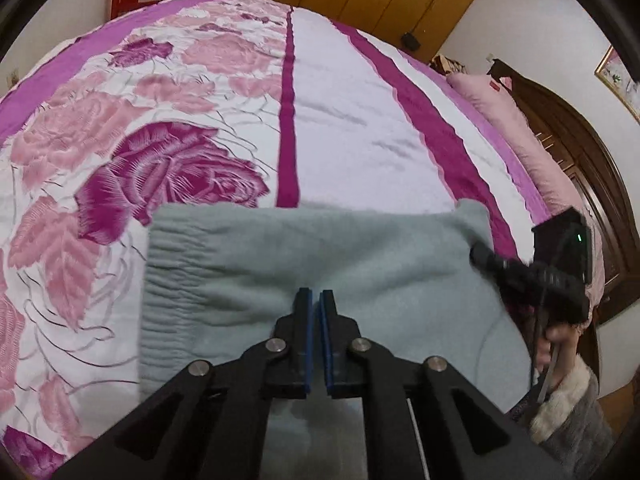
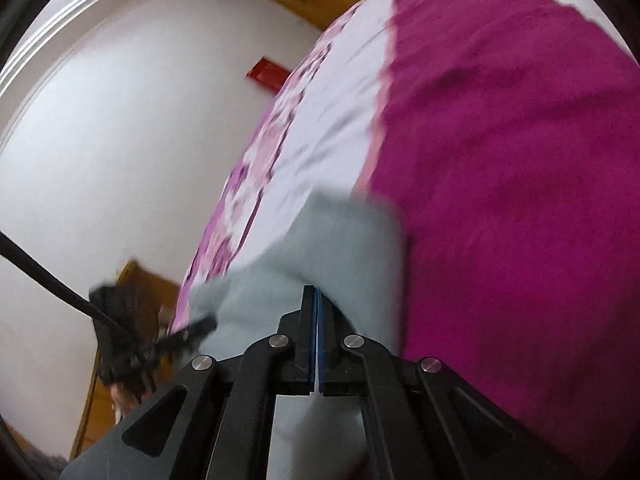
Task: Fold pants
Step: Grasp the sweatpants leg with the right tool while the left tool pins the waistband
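Left wrist: pale green fleece pants (image 1: 320, 264) flat on the floral bedspread (image 1: 120, 140), ribbed waistband at left. Soft, light, floppy; best pinched at corners. Left gripper (image 1: 316, 300) nearly shut, nothing between. Near edge hidden.

Right wrist: blurry. Right gripper (image 2: 316, 300) closed over the pants (image 2: 328, 240), grip unclear.
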The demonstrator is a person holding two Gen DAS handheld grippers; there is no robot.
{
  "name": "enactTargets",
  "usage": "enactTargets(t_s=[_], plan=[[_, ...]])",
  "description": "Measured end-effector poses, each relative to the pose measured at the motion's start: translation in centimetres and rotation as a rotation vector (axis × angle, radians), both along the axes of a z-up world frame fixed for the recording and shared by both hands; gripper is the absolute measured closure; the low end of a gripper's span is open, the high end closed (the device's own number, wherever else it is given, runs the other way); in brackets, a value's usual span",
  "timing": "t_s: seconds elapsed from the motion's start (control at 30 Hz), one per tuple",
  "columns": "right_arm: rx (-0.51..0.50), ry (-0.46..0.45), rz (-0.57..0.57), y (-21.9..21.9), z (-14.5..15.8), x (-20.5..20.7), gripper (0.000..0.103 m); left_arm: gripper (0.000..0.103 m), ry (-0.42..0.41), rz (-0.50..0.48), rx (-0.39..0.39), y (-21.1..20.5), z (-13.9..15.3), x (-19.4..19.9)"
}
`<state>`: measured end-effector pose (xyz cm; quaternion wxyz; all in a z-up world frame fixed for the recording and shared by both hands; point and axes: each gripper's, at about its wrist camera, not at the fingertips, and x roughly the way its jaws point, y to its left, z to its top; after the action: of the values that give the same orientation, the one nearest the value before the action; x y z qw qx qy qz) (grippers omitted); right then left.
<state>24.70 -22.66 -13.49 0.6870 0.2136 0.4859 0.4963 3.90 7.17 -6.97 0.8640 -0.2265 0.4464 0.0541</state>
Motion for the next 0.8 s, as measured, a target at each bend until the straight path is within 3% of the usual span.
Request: enactTargets(t_s=[0.1,0.27,0.37,0.47,0.67,0.8], plan=[[-0.022,-0.044,-0.028,0.4,0.7,1.5,0.103,0.097,0.003,0.000,0.027,-0.4,0.4,0.0],[-0.080,-0.127,-0.059,1.6,1.6,2.2,0.103,0.097,-0.034,-0.032,0.230,-3.2,2.4,0.8],[-0.066,-0.103,-0.093,0.9,1.2,2.7,0.103,0.097,-0.039,-0.029,0.271,-3.9,2.5,1.4],[-0.048,-0.087,-0.154,-2.6,2.0,1.6,0.103,0.097,-0.031,-0.026,0.274,-3.9,2.2,1.9],[-0.002,-0.022,-0.208,-6.7,3.4,-3.5,0.078,0.097,-0.033,-0.009,0.256,-3.2,2.2,2.2],[-0.101,-0.029,-0.181,-7.5,2.7,-5.8,0.063,0.096,-0.030,-0.001,0.248,-3.0,2.2,2.1]])
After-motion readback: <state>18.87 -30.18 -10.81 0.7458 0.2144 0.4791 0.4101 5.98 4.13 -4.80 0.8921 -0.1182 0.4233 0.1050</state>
